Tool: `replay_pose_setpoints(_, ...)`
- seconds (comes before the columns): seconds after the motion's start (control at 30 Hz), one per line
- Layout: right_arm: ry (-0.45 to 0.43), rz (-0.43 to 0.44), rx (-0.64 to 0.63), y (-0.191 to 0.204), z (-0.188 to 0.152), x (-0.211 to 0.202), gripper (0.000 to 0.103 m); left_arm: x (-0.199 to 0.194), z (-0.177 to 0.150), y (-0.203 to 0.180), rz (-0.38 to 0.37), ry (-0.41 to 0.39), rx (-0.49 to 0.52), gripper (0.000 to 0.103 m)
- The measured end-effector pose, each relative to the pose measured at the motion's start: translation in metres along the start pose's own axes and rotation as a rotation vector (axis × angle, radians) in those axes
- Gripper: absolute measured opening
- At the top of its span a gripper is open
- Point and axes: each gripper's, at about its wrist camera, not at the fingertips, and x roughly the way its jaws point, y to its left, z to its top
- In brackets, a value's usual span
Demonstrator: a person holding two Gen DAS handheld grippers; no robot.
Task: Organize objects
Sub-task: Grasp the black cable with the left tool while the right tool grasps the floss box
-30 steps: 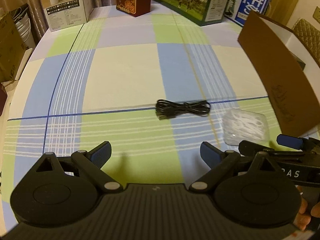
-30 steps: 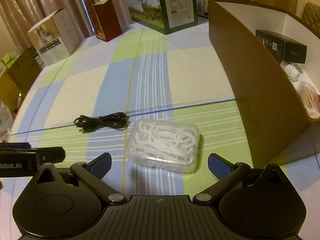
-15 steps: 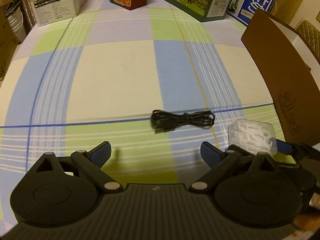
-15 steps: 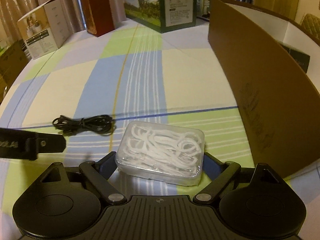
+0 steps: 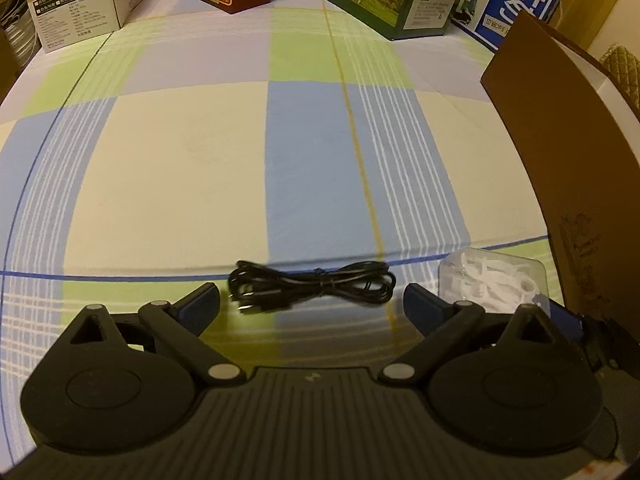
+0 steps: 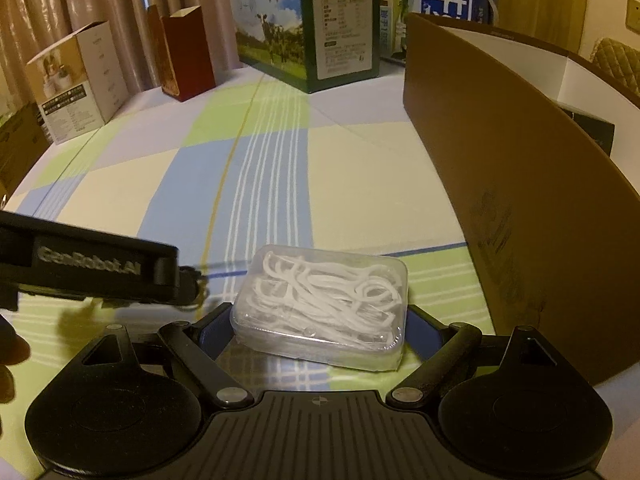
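The right gripper (image 6: 320, 326) clasped the clear floss box (image 6: 322, 306), a pad against each side, on the checked tabletop (image 6: 360, 184) beside the brown carton (image 6: 520, 200). The left gripper (image 5: 311, 304) stood wide, empty, with the black cable (image 5: 312, 286) lying between its fingertips.

Checked tablecloth (image 5: 180, 184), beige curtains (image 6: 48, 12)

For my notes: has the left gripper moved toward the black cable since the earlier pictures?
Yes. The left gripper has advanced toward the black cable, which now lies just ahead of its open fingertips.
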Motion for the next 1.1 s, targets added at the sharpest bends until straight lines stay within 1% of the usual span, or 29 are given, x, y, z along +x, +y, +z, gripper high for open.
replay_pose_setpoints(0.17, -0.005, 0.003, 0.017, -0.004, 0.004, 0.003, 0.086, 0.012, 0.001, -0.005, 0.039, 0.001, -0.005, 0.096)
replay_pose_setpoints(0.3, -0.001, -0.002, 0.002, -0.003, 0.004, 0.005, 0.086, 0.016, 0.001, -0.01, 0.064, -0.023, 0.037, 0.095)
replay_pose_setpoints(0.47, 0.006, 0.001, -0.018, -0.003, 0.005, 0.006, 0.086, 0.014, 0.0, -0.002, 0.064, -0.033, 0.047, 0.095)
replay_pose_setpoints(0.6, 0.015, -0.002, -0.053, 0.0, 0.004, 0.007, 0.086, 0.011, -0.002, 0.009, 0.08, -0.035, 0.049, 0.095)
replay_pose_setpoints(0.7, 0.026, 0.006, -0.044, -0.001, 0.004, 0.006, 0.086, 0.006, -0.008, 0.02, 0.097, -0.035, 0.027, 0.094)
replay_pose_setpoints(0.87, 0.048, 0.016, -0.065, -0.001, 0.002, 0.003, 0.086, -0.003, -0.021, 0.034, 0.122, -0.029, 0.023, 0.094)
replay_pose_setpoints(1.1, 0.081, 0.047, -0.097, -0.003, -0.013, -0.011, 0.086, -0.019, -0.045, 0.041, 0.134, -0.018, 0.021, 0.094)
